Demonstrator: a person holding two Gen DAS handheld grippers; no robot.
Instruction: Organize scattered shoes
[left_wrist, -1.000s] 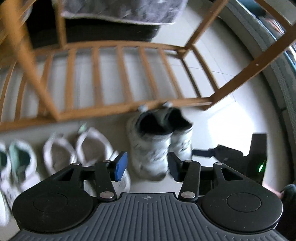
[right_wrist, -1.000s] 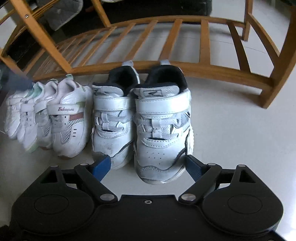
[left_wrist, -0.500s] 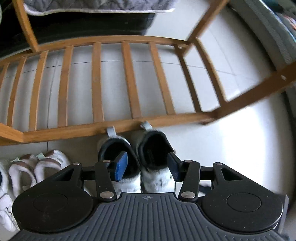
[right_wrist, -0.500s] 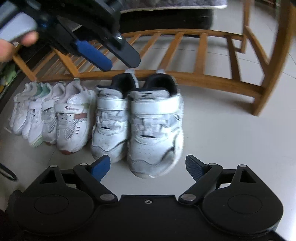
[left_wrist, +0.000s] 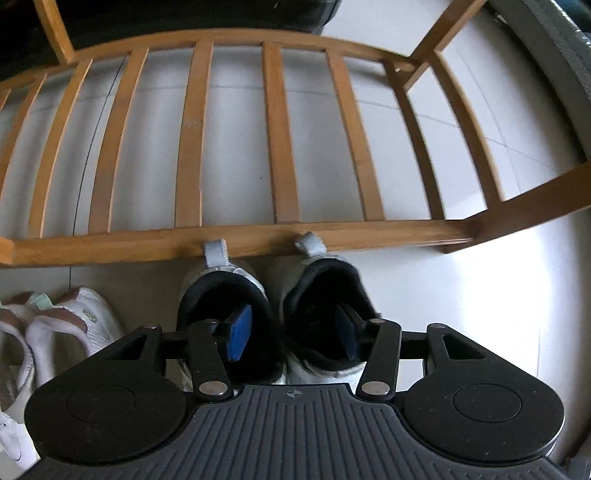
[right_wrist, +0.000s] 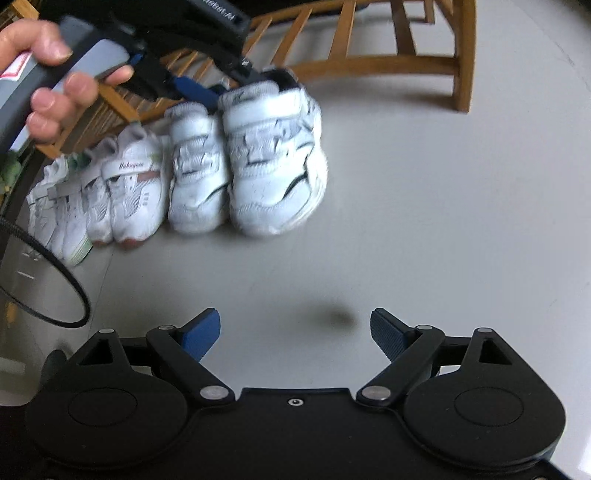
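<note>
A pair of white-and-grey sneakers with black lining stands on the floor, heels against a wooden slatted rack (left_wrist: 236, 242). My left gripper (left_wrist: 293, 334) points down into them. One blue pad is inside the left sneaker (left_wrist: 221, 291), the other inside the right sneaker (left_wrist: 325, 280). The shoes' two inner walls lie between the pads. The jaws are closing and the pads are still apart from those walls. In the right wrist view the same pair (right_wrist: 273, 158) lies ahead. My right gripper (right_wrist: 295, 332) stands open over bare floor, well short of the pair.
More small white sneakers (right_wrist: 129, 184) sit in a row left of the pair, also seen at the left edge (left_wrist: 85, 317). A person's hand (right_wrist: 48, 92) holds the left gripper. A black cable (right_wrist: 55, 273) loops at the left. A rack leg (right_wrist: 461, 74) stands at the right.
My left gripper came down over the pair until its fingers went into the two shoe openings, and its jaws narrowed slightly. My right gripper pulled back from the pair, still wide.
</note>
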